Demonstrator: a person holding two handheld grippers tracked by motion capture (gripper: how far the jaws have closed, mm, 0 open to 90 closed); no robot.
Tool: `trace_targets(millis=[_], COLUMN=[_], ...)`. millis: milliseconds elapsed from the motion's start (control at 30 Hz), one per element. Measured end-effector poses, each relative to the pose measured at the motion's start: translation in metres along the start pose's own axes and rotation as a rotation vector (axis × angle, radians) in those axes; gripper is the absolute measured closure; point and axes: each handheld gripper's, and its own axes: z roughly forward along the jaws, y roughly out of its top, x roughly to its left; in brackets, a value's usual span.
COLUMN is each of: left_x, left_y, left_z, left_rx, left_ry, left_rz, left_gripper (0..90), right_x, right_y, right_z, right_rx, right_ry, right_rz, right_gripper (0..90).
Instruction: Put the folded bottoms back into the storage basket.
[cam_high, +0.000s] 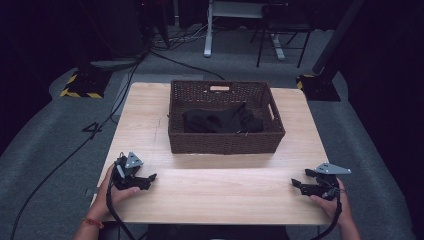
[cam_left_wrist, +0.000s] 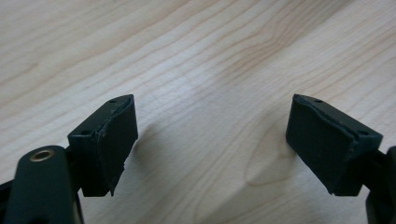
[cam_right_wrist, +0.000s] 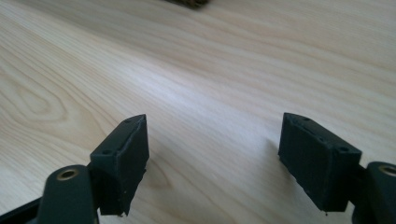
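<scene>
Crumpled black cloth (cam_high: 223, 121) lies inside the brown woven wicker basket (cam_high: 225, 142); left gripper (cam_left_wrist: 211, 140) and right gripper (cam_right_wrist: 212, 156) gape wide, empty.

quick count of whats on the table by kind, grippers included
wicker basket: 1
black cloth, lying in the basket: 1
handheld grippers: 2, the left gripper and the right gripper, each with its claw open and nothing in it
total: 4
</scene>
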Motion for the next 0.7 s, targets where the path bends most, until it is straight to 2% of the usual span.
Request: trace_targets(millis=[33, 67, 167, 700], left_x=[0.0002, 0.0002, 0.0009, -0.0007], left_y=[-0.0012, -0.0019, -0.0051, -0.0044], left_z=[-0.0001, 0.0002, 0.0008, 0.0017], left_rx=[-0.005, -0.008, -0.029, -0.028], left_ry=[-0.003, -0.015, -0.015, -0.008], left_rz=[0.0, -0.016, -0.021, -0.036], left_gripper=[17.0, 17.0, 15.9, 15.1], right_x=[0.0001, 0.0002, 0.0031, 0.0024], right_y=[-0.0013, -0.0027, -0.0029, -0.0018], right_z=[-0.0014, -0.0036, -0.0007, 0.001], right_rx=[-0.013, -0.03, 0.0, 0.009], right_ry=[-0.015, -0.023, -0.063, -0.079], right_rz=[0.005, 0.01, 0.008, 0.027], right_gripper=[24.8, 24.1, 20.5, 16.7])
